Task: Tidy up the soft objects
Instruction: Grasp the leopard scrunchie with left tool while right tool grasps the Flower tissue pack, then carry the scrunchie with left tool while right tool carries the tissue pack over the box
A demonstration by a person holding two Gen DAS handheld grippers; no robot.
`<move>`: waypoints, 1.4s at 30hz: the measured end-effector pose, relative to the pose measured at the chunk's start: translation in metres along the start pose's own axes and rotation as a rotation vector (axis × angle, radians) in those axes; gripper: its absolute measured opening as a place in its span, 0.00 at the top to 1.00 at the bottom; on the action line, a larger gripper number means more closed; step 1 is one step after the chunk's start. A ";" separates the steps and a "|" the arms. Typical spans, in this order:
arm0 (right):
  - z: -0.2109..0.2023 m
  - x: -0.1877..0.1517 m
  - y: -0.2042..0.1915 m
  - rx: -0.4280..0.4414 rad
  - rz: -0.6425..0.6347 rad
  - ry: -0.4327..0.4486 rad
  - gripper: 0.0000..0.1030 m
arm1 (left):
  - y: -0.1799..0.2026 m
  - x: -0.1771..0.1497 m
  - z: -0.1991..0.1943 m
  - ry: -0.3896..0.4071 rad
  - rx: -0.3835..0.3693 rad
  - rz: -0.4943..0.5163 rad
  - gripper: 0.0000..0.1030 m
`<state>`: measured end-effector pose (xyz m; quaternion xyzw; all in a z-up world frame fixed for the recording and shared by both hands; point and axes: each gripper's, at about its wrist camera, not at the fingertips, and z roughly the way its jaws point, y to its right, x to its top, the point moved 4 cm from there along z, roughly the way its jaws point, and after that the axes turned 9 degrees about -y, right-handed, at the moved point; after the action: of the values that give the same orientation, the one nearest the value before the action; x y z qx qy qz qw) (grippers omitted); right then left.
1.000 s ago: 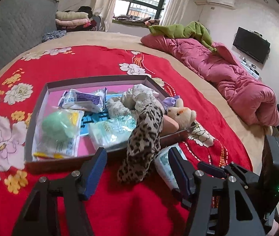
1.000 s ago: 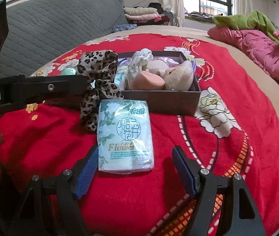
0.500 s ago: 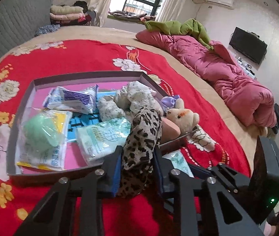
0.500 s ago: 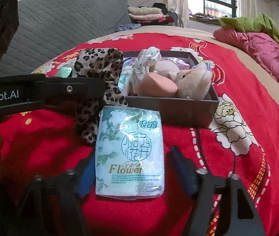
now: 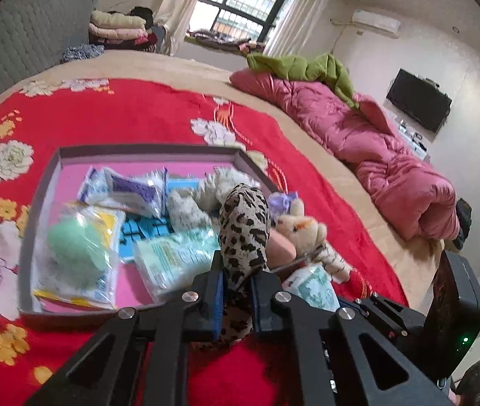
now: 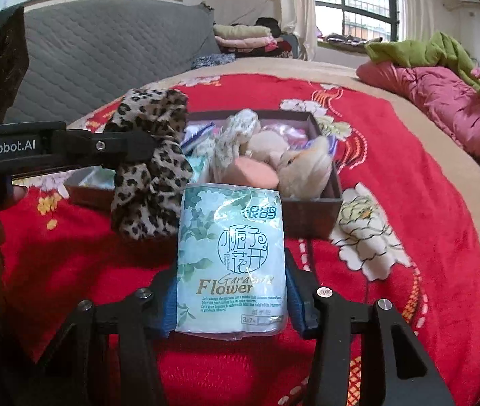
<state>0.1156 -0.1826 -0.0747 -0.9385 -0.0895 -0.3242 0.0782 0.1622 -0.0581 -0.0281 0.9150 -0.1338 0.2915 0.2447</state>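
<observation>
Both claws were wide 1 s ago; now left claw [image 5: 234,296] pinches the leopard cloth [image 5: 245,233] at the box's [image 5: 145,150] near wall, and right claw [image 6: 229,299] grips the tissue pack [image 6: 231,264] on the bed [image 6: 392,203]. We judge both go in next. Box crowded w/ plush toy [image 6: 304,169] and packets; room tight.

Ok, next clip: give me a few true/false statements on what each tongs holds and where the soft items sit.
1. The left tongs grip the leopard-print cloth. True.
2. The right tongs are open and empty. False: they close on the tissue pack.
3. The plush toy lies in the box. True.
4. The tissue pack is inside the box. False: it is in front of it, outside.
</observation>
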 end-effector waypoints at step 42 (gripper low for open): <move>-0.011 0.120 -0.029 -0.055 -0.016 0.150 0.49 | -0.067 0.036 -0.034 0.078 0.151 -0.061 0.88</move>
<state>0.1958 -0.1423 0.0110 -0.9126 -0.0818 -0.3966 0.0561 0.2009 0.0125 -0.0072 0.9226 -0.0737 0.3284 0.1887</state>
